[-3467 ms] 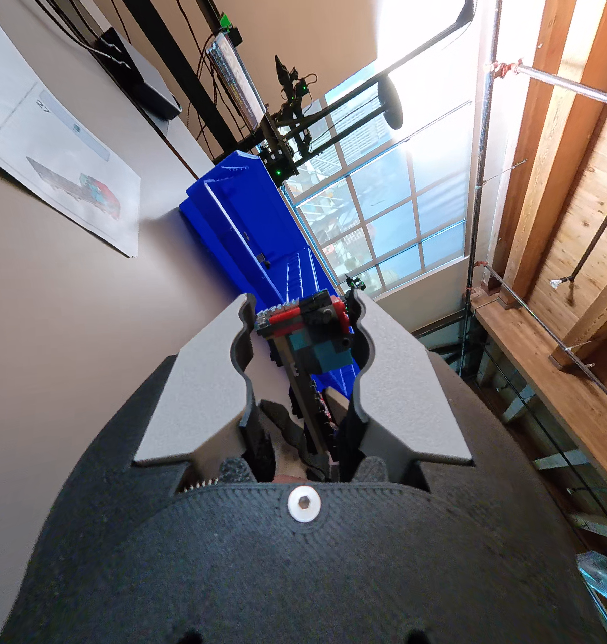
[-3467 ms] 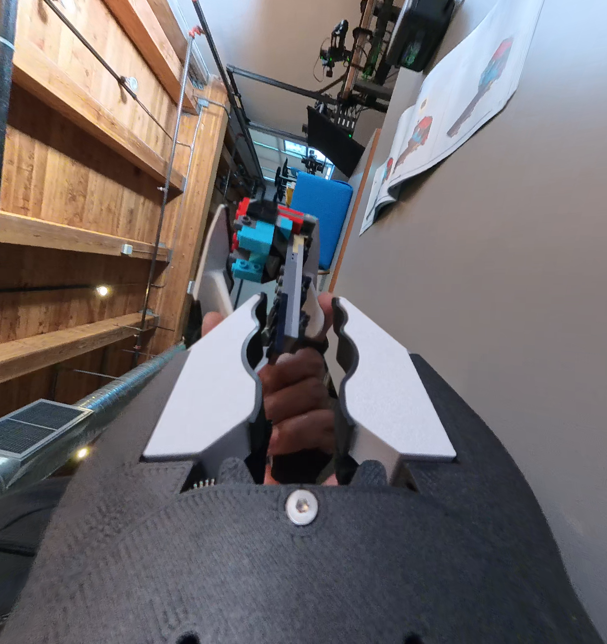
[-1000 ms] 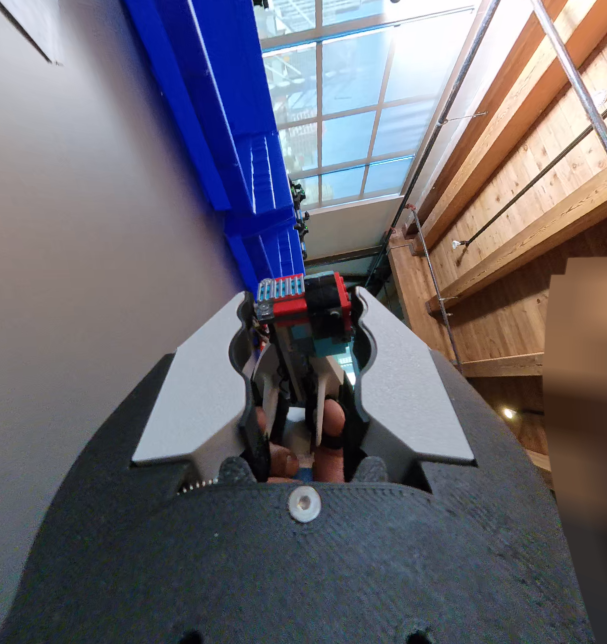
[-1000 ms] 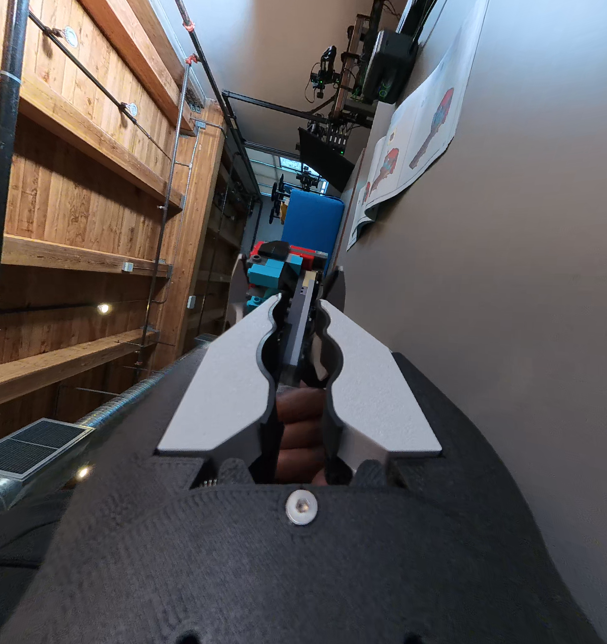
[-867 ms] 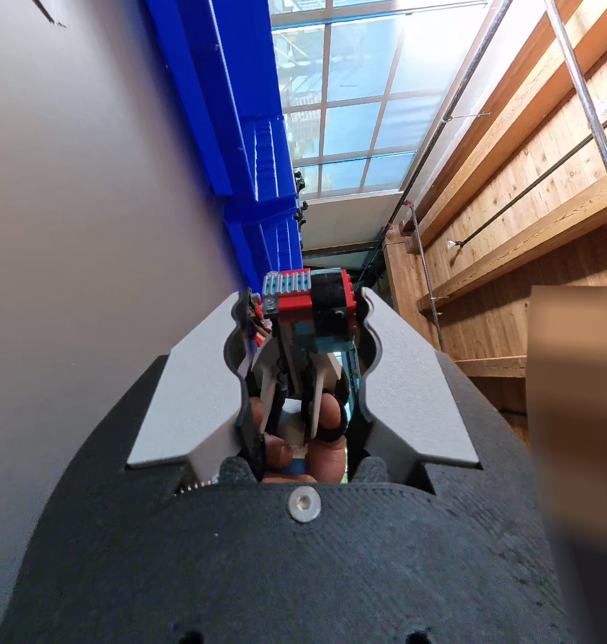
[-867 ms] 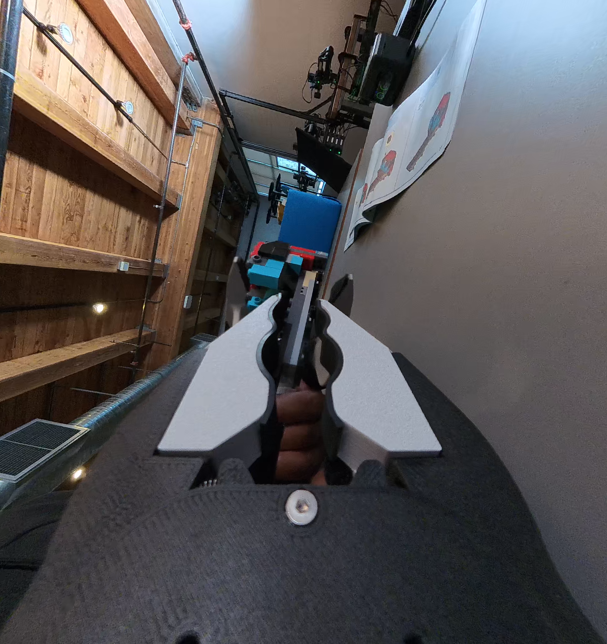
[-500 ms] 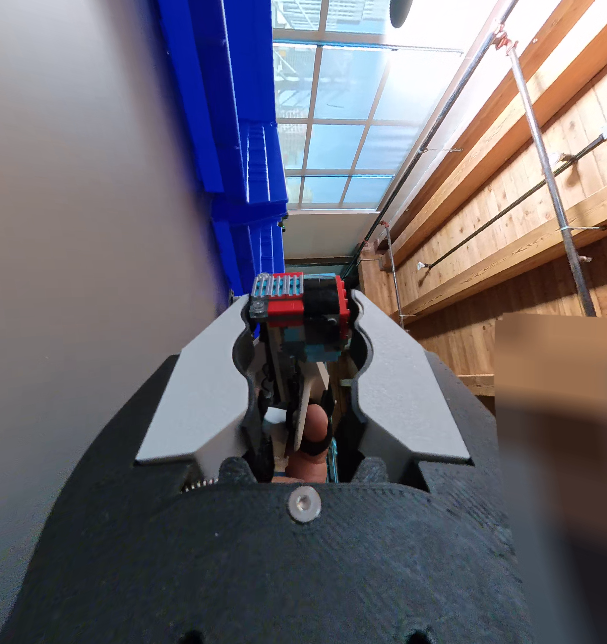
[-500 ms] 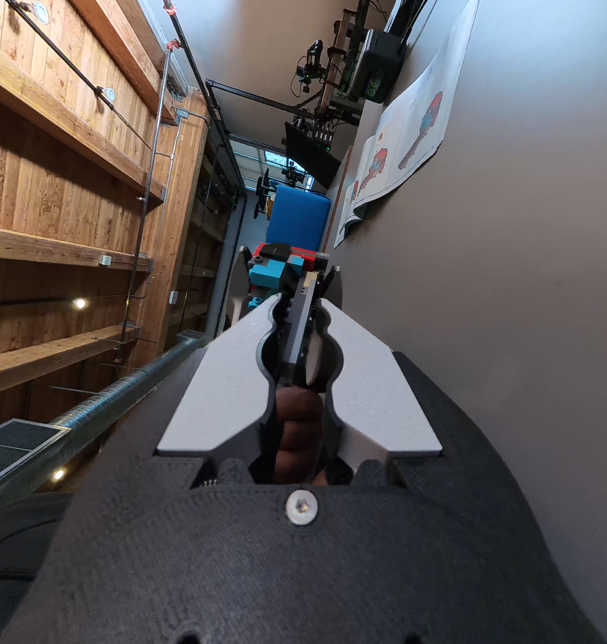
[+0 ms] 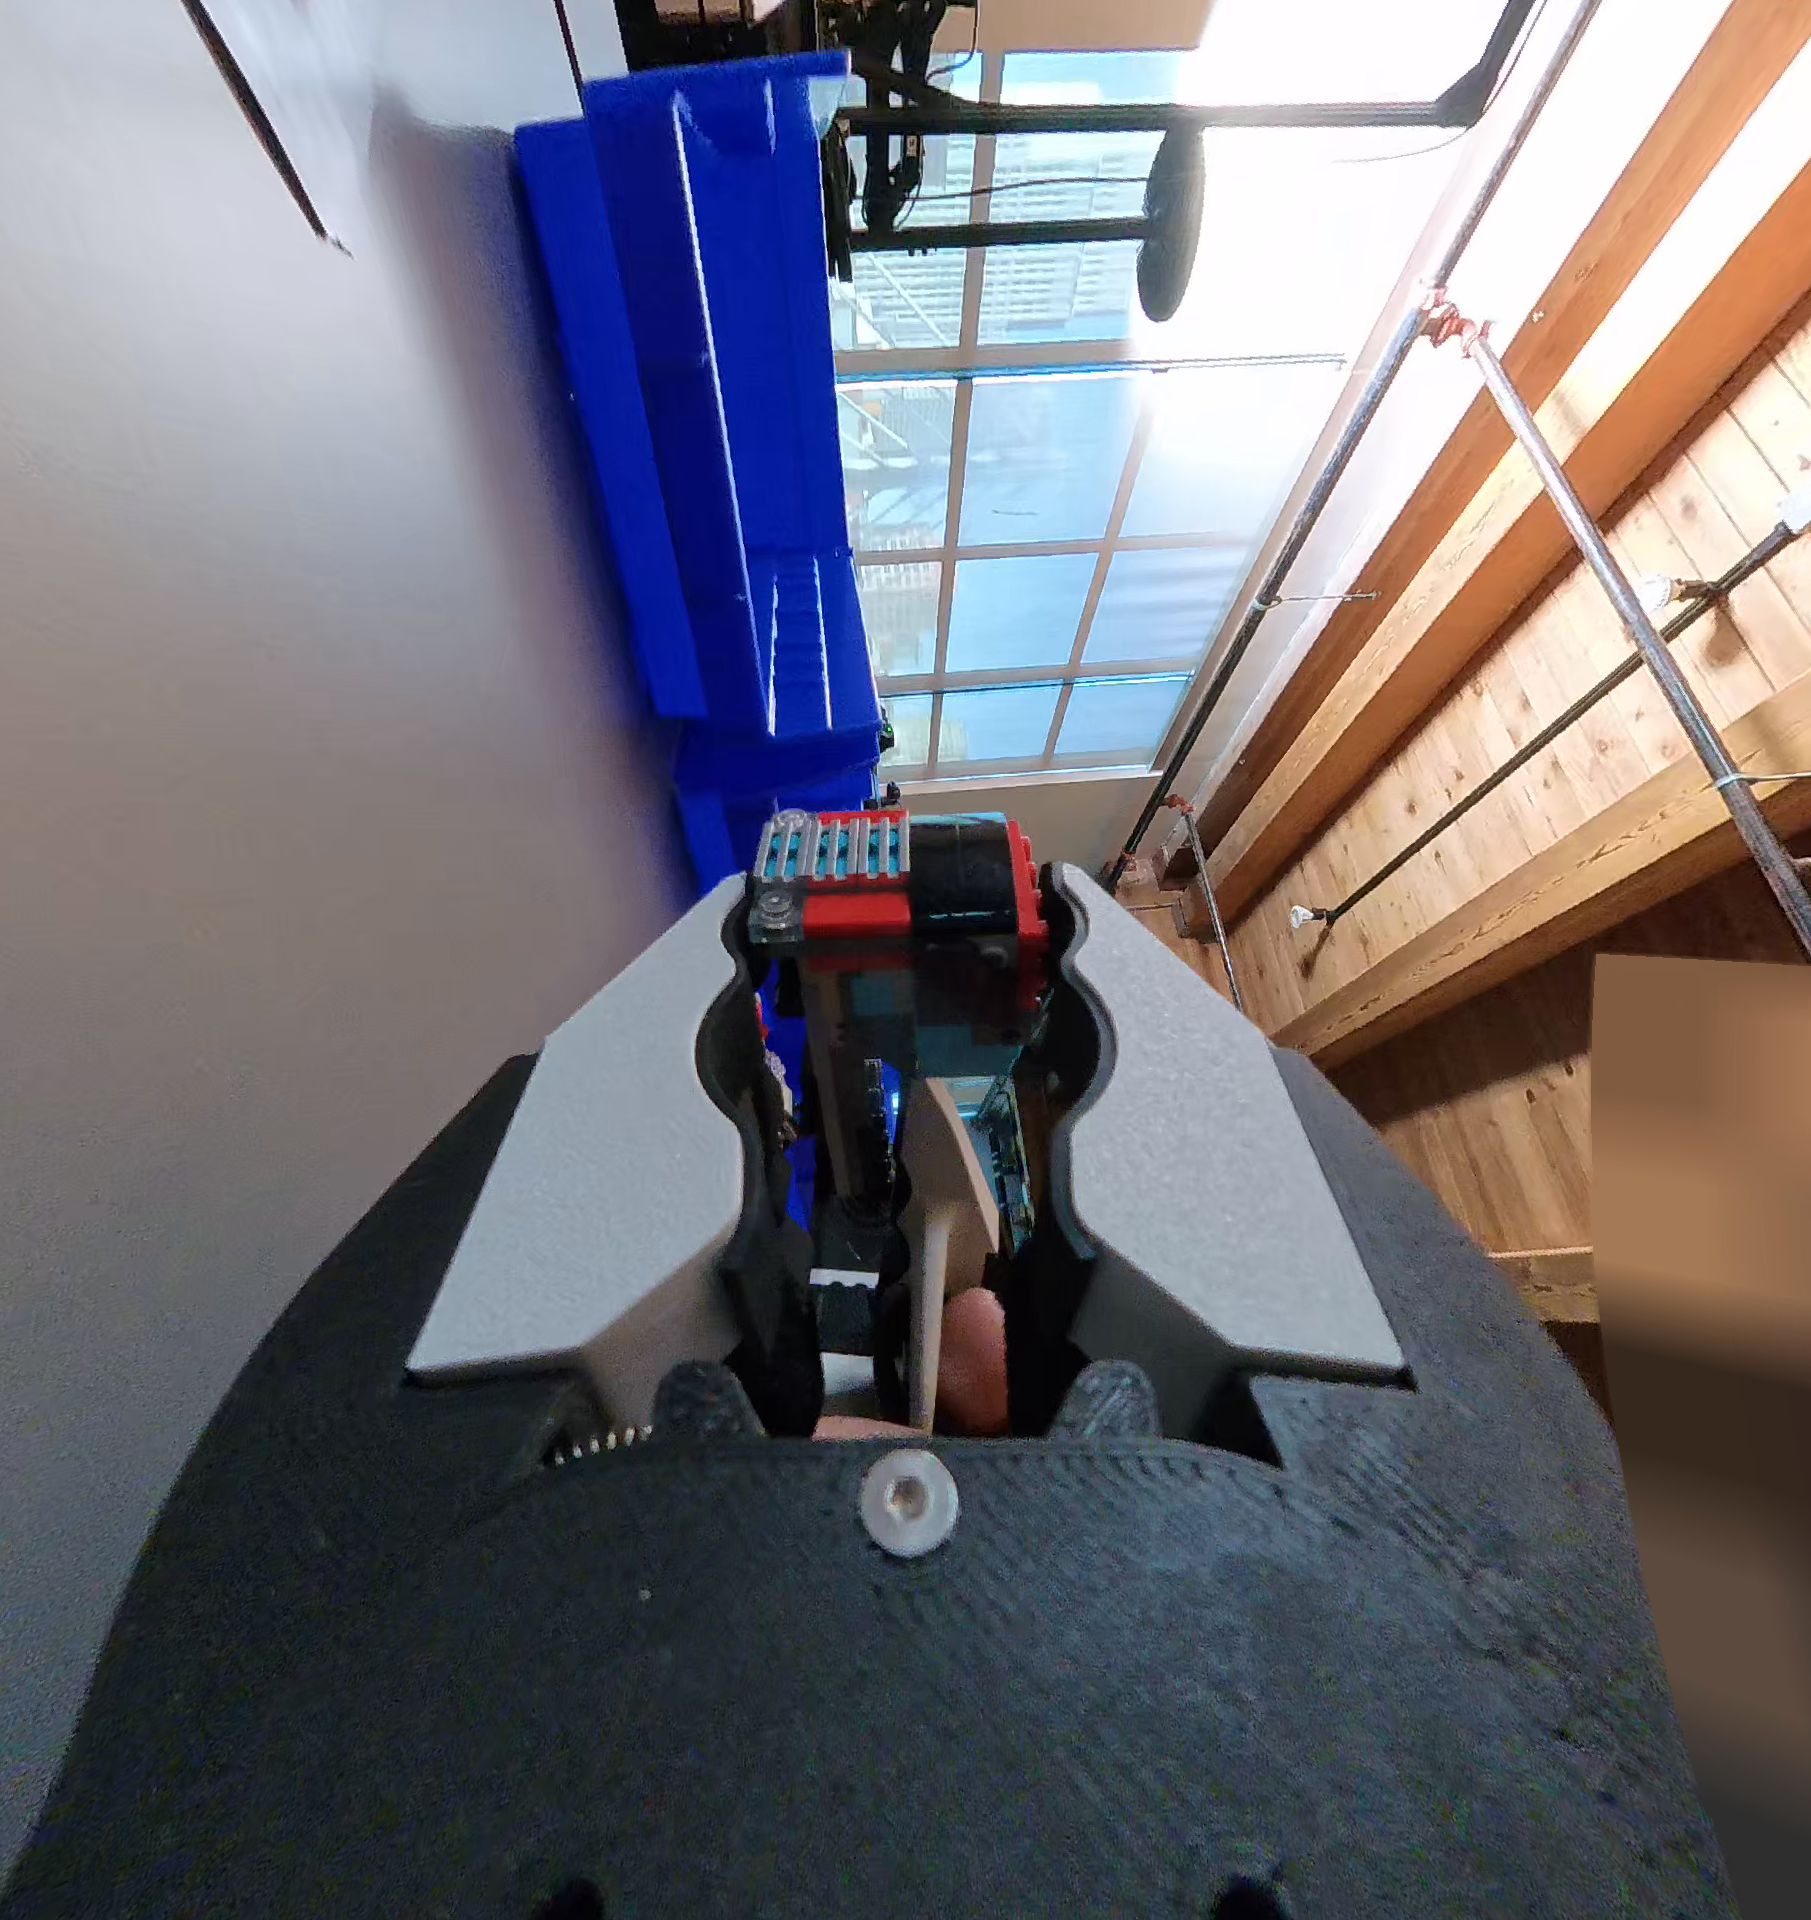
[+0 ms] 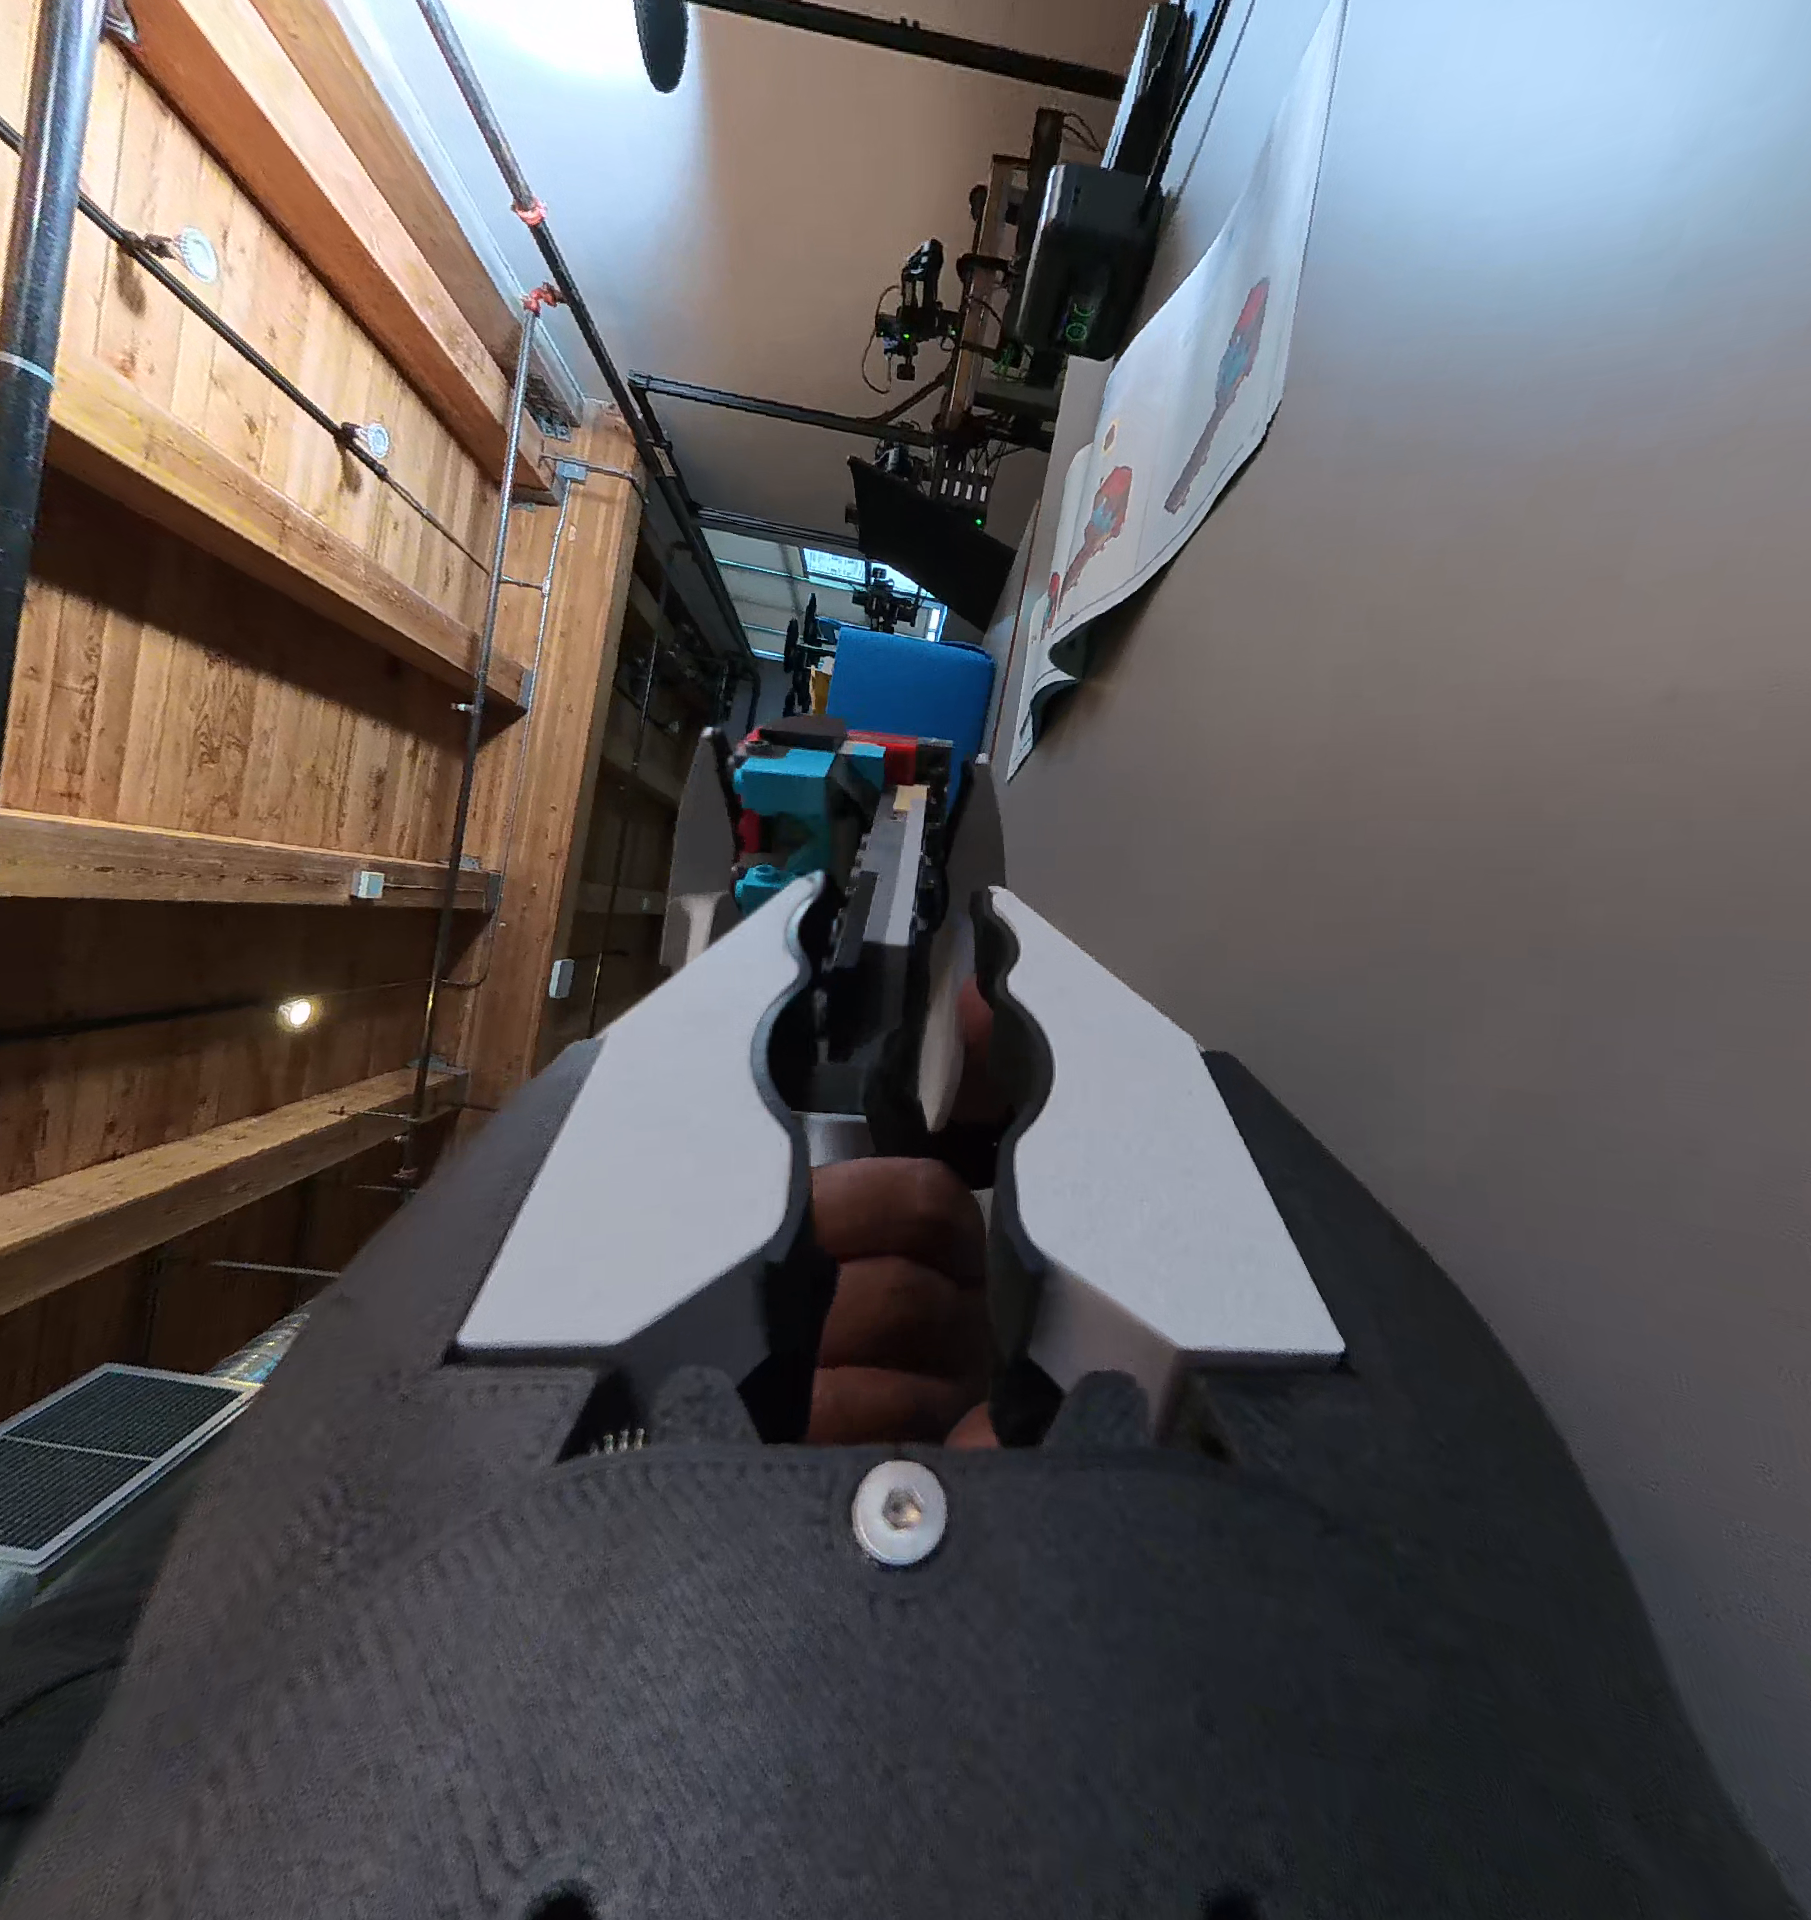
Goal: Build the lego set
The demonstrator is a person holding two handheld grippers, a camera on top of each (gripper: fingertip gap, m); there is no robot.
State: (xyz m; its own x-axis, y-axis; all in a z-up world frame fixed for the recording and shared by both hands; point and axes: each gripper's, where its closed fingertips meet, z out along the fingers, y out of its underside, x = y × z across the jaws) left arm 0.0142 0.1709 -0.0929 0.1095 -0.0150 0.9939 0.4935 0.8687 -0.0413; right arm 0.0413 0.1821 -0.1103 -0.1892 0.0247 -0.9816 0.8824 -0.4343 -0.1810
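The lego model (image 9: pixel 859 914) has a red, black and teal head with a grey grille and a long grey beam. My left gripper (image 9: pixel 901 883) is shut on the head. In the right wrist view the head (image 10: pixel 787 779) sits beyond my right gripper (image 10: pixel 898 904). The right jaws stand narrowly open around the beam (image 10: pixel 896 883), with a small gap on the right side. The left gripper's fingers (image 10: pixel 695 852) flank the head there. A hand (image 10: pixel 901 1278) shows behind the beam. One right finger (image 9: pixel 937 1164) shows through the left gripper's gap.
The grey table (image 9: pixel 257 727) runs along the left of the left wrist view and along the right of the right wrist view (image 10: pixel 1503 831). Blue bins (image 9: pixel 714 416) stand on it. The open instruction booklet (image 10: pixel 1192 416) lies farther along. Wooden beams and metal rods lie beyond. My left and right fingertips are right by each other.
The right jaws closed on the beam and have now widened a little. The left gripper keeps its hold on the head. Both views have swung, so more of the blue bins shows.
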